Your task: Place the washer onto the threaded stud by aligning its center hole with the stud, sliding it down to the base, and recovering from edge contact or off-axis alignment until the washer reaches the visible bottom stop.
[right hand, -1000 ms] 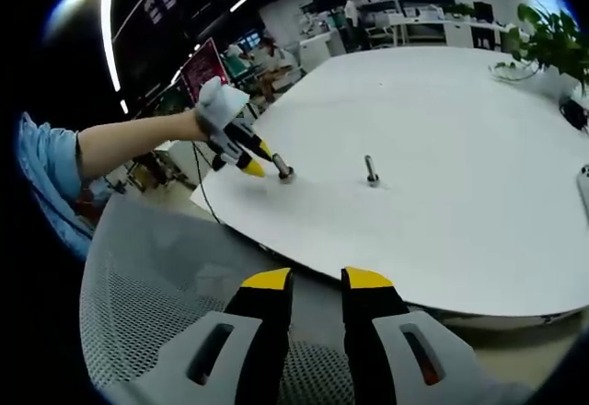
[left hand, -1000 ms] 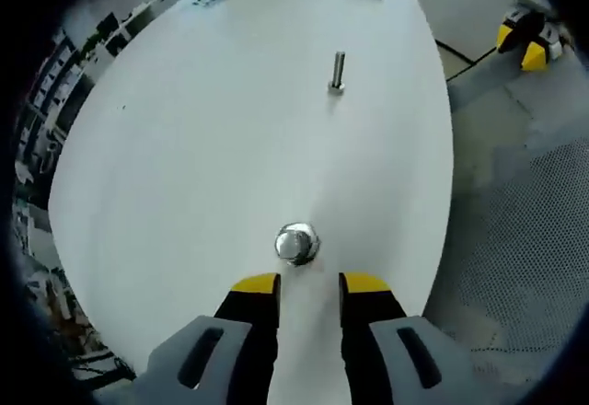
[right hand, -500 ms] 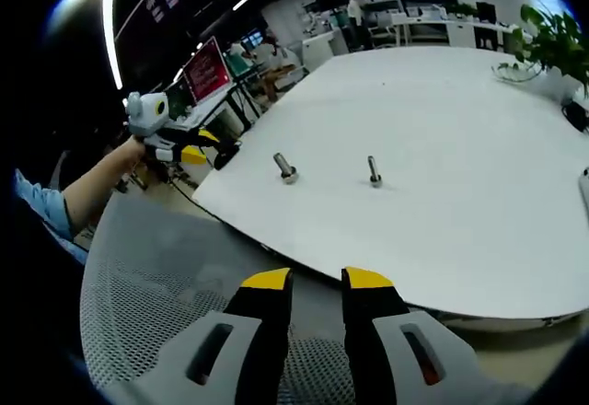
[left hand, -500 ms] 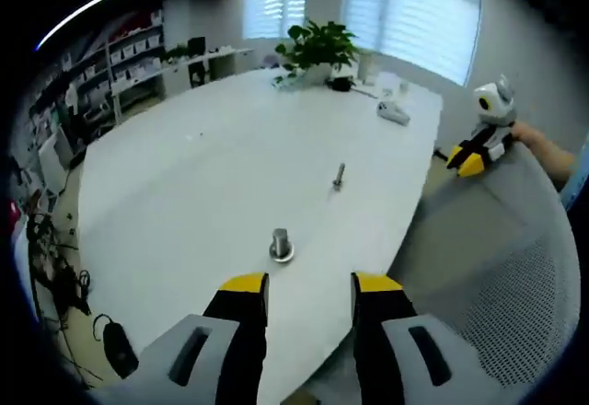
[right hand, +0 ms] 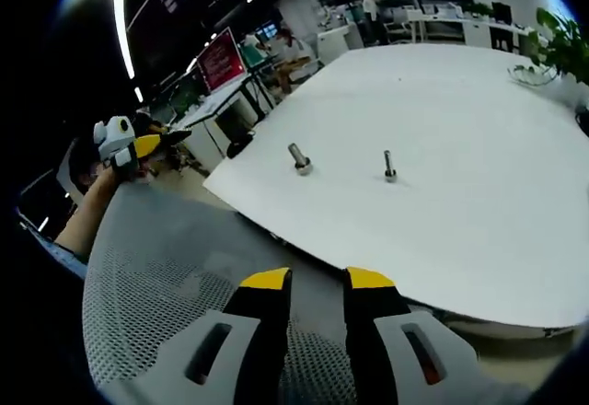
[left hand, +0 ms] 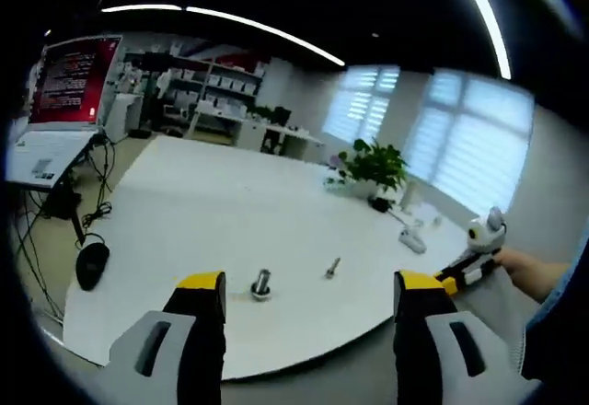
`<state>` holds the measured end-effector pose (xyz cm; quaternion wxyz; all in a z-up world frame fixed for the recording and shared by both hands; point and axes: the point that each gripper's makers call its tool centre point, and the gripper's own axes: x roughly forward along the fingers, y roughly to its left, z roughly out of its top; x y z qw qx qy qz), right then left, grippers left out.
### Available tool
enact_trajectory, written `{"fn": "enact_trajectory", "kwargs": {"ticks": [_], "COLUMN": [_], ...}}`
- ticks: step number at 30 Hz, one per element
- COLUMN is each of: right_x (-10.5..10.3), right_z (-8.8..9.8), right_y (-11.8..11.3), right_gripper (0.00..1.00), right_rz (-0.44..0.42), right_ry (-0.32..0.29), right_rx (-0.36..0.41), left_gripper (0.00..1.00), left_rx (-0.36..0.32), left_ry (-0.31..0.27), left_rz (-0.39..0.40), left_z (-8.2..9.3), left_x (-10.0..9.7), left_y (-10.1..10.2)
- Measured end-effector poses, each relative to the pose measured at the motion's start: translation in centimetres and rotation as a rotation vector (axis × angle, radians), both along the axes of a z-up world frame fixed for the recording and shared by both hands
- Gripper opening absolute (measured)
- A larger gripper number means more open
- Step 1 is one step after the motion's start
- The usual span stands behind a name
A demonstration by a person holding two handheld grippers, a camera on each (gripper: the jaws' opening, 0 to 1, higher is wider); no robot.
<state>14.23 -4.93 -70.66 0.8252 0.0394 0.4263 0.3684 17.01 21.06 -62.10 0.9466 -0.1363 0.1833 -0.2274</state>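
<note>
A short thick stud [left hand: 261, 284] [right hand: 299, 158] stands on the white table [left hand: 202, 212] [right hand: 479, 193], with a washer-like ring around its base. To its right stands a thinner threaded stud [left hand: 332, 268] [right hand: 389, 167]. My left gripper [left hand: 311, 287] hovers off the table's near edge, jaws spread wide with nothing between them. In the right gripper view a hand holds the left gripper [right hand: 147, 143] far left of the table. My right gripper [right hand: 318, 281] stays over a grey mesh chair [right hand: 175, 285], a narrow empty gap between its jaws. A hand also holds the right gripper [left hand: 469, 260] beyond the table's right end.
A potted plant [left hand: 373, 166] and small devices [left hand: 412, 237] sit at the table's far end. A laptop with a red screen [left hand: 72, 78] stands on a desk at left, with cables and a mouse [left hand: 92, 262] below. Shelves and desks fill the background.
My left gripper has drawn back from the thick stud, off the table, tilted upward, and its jaws have spread wide. The right gripper has barely moved.
</note>
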Motion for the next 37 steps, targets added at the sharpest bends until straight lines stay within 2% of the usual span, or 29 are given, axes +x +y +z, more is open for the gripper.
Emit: {"fn": "enact_trajectory", "kwargs": {"ticks": [2, 3, 4, 5, 6, 7, 8, 10, 11, 12, 14, 17, 19, 25, 37], "right_x": [-0.1, -0.2, -0.3, -0.3, -0.3, -0.3, -0.3, -0.4, -0.4, -0.4, -0.7, -0.7, -0.4, -0.5, -0.1], "right_z": [0.1, 0.3, 0.5, 0.9, 1.1, 1.1, 1.1, 1.1, 1.2, 1.1, 0.8, 0.9, 0.9, 1.2, 1.2], "right_y": [0.2, 0.3, 0.4, 0.8, 1.0, 0.9, 0.9, 0.9, 0.9, 0.9, 1.0, 1.1, 0.9, 1.2, 1.0], "right_gripper": [0.25, 0.25, 0.25, 0.25, 0.25, 0.25, 0.25, 0.25, 0.25, 0.25, 0.26, 0.26, 0.31, 0.32, 0.39], "right_rz": [0.013, 0.02, 0.028, 0.039, 0.05, 0.047, 0.047, 0.038, 0.034, 0.034, 0.059, 0.078, 0.067, 0.065, 0.043], "right_ry": [-0.002, -0.006, -0.014, -0.02, -0.035, -0.034, -0.035, -0.037, -0.037, -0.034, -0.014, -0.02, -0.034, -0.034, -0.053], "right_rx": [0.012, 0.028, 0.041, 0.071, 0.085, 0.081, 0.08, 0.087, 0.092, 0.092, 0.079, 0.075, 0.072, 0.103, 0.086], "left_gripper": [0.87, 0.91, 0.98, 0.99, 0.97, 0.97, 0.97, 0.99, 0.99, 0.99, 0.99, 0.99, 0.95, 0.95, 0.97], "left_rx": [0.029, 0.085, 0.206, 0.189, 0.129, 0.079, 0.055, 0.007, -0.003, -0.008, -0.008, 0.008, 0.023, -0.01, -0.035], "left_ry": [0.009, -0.014, -0.103, -0.069, -0.065, -0.091, -0.094, -0.035, -0.06, -0.077, -0.063, -0.042, -0.034, -0.041, -0.055], "left_rz": [0.007, -0.006, 0.011, 0.045, 0.074, 0.095, 0.114, 0.143, 0.15, 0.173, 0.184, 0.178, 0.17, 0.174, 0.171], "left_z": [-1.0, -1.2, -0.8, -1.0, -0.7, -0.1, -0.1, -1.0, -0.7, -0.5, -0.6, -1.0, -1.2, -1.1, -0.9], "left_x": [-0.8, -1.0, -0.4, -0.4, -0.2, 0.2, 0.4, 0.3, 0.4, 0.4, 0.3, 0.5, 0.3, 0.4, 0.3], "left_y": [-0.7, -0.8, -0.1, 0.4, 0.5, 0.6, 0.9, 1.5, 1.8, 2.0, 2.0, 2.0, 1.8, 1.9, 1.9]}}
